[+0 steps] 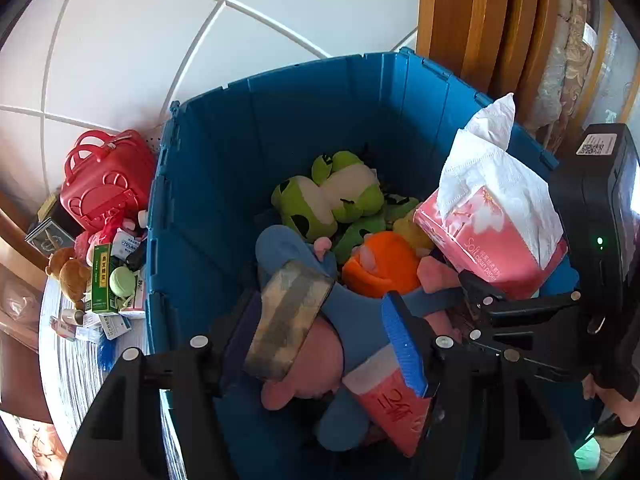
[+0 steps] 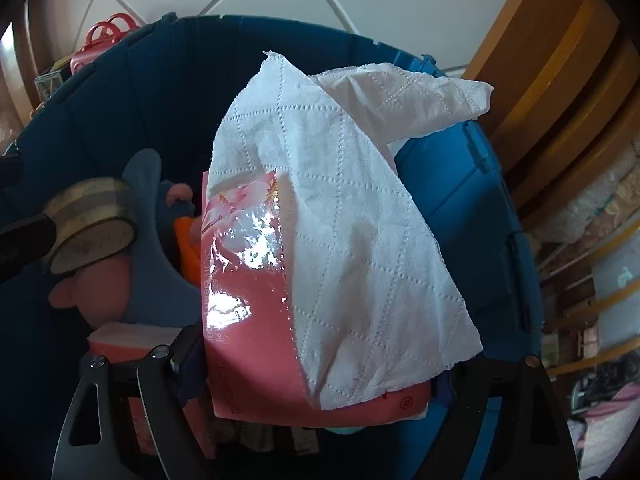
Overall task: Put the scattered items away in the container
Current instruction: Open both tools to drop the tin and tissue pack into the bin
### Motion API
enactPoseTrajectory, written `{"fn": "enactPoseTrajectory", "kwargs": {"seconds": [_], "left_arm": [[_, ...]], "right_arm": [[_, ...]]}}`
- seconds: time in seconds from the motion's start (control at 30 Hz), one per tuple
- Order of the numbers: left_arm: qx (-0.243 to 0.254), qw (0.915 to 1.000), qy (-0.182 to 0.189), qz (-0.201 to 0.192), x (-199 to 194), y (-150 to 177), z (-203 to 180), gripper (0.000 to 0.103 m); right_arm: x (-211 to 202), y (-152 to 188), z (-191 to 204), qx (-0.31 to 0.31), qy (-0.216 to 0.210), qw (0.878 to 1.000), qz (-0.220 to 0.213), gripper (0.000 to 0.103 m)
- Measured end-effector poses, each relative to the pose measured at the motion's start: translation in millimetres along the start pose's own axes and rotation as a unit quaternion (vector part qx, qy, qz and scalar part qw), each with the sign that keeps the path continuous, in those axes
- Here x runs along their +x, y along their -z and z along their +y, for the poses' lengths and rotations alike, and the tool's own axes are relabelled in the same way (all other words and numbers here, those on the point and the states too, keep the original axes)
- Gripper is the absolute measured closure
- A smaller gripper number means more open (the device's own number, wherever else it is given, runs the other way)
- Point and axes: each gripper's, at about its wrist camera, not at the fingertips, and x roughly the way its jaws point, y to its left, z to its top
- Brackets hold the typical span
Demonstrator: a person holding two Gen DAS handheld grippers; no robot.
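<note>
- Now the left gripper (image 1: 340,320) hangs over the blue plastic bin (image 1: 280,120), its jaws on either side of a soft blue-and-pink plush toy (image 1: 320,344); the taped finger (image 1: 286,322) lies against the toy's blue top and the blue ribbed pad (image 1: 402,344) sits on its other side, but I cannot tell whether they are pressing it.
- Under the toy lies a second pink pack (image 1: 390,408) with a white end.
- Beside it, the right gripper (image 2: 316,392) is clamped on a pink tissue pack (image 2: 248,320), held upright above the bin's near right corner; its glossy film wrapper glints in the light.
- A white quilted tissue sheet (image 2: 340,220), embossed with dotted diamonds, spills from the pack's top and drapes down over its side.
- Inside the bin rest fuzzy green plush frogs (image 1: 336,200) and an orange plush (image 1: 380,264), piled against each other.
- Outside the bin, at its left wall, sits a red moulded plastic case (image 1: 106,180) with loop handles, small cardboard medicine boxes (image 1: 102,280) and a brown teddy (image 1: 72,276).
- Behind the bin are pale floor tiles (image 1: 140,40) and a varnished wooden frame (image 1: 480,20).
</note>
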Motion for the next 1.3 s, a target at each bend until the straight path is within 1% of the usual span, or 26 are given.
{"fn": "enactPoseTrajectory", "kwargs": {"seconds": [0.03, 0.07, 0.13, 0.27, 0.37, 0.43, 0.47, 0.63, 0.73, 0.87, 1.07, 1.3], "left_arm": [[0.000, 1.0000, 0.001, 0.005, 3.8, 1.1, -1.0, 0.041], [0.000, 1.0000, 0.001, 0.010, 7.4, 1.6, -0.9, 0.041], [0.001, 0.9998, 0.003, 0.019, 12.2, 3.6, -3.0, 0.041], [0.002, 0.9995, 0.007, 0.031, 21.1, 5.1, -3.2, 0.041], [0.002, 0.9994, 0.011, 0.033, 22.6, 6.0, -2.5, 0.041], [0.004, 0.9994, 0.012, 0.033, 21.3, 7.6, -2.7, 0.036], [0.005, 0.9994, 0.013, 0.031, 20.1, 8.3, -2.7, 0.034], [0.008, 0.9995, 0.022, 0.020, 9.3, 13.9, -2.0, 0.032], [0.002, 0.9996, 0.027, 0.009, 0.3, 20.2, 1.4, 0.032], [-0.002, 0.9995, 0.031, -0.010, -14.0, 32.0, 4.2, 0.032], [-0.004, 0.9985, 0.038, -0.041, -36.6, 58.3, 4.9, 0.032], [-0.007, 0.9968, 0.024, -0.077, -56.3, 94.4, -2.7, 0.032]], "right_arm": [[0.6, 2.0, -2.8, 0.000, -0.011, 1.000, 0.004, 0.018], [2.1, 1.5, -1.4, -0.005, -0.012, 1.000, 0.006, 0.018], [4.9, 1.9, 2.1, -0.017, -0.004, 1.000, 0.014, 0.018], [6.8, 1.7, 6.5, -0.032, -0.004, 0.999, 0.019, 0.017], [6.1, 2.1, 6.8, -0.039, -0.004, 0.999, 0.019, 0.014], [4.3, 3.1, 5.5, -0.039, 0.000, 0.999, 0.018, 0.004], [3.2, 4.9, 3.9, -0.040, 0.002, 0.999, 0.018, 0.002], [-6.6, 21.8, -3.6, -0.046, -0.006, 0.999, 0.018, 0.001], [-21.7, 36.4, -12.7, -0.051, -0.018, 0.999, 0.007, 0.001], [-36.9, 45.3, -17.8, -0.051, -0.038, 0.998, -0.013, 0.001], [-58.7, 67.7, -33.1, -0.012, -0.059, 0.996, -0.065, 0.001], [-96.8, 107.4, -21.5, 0.019, -0.059, 0.991, -0.120, 0.000]]}}
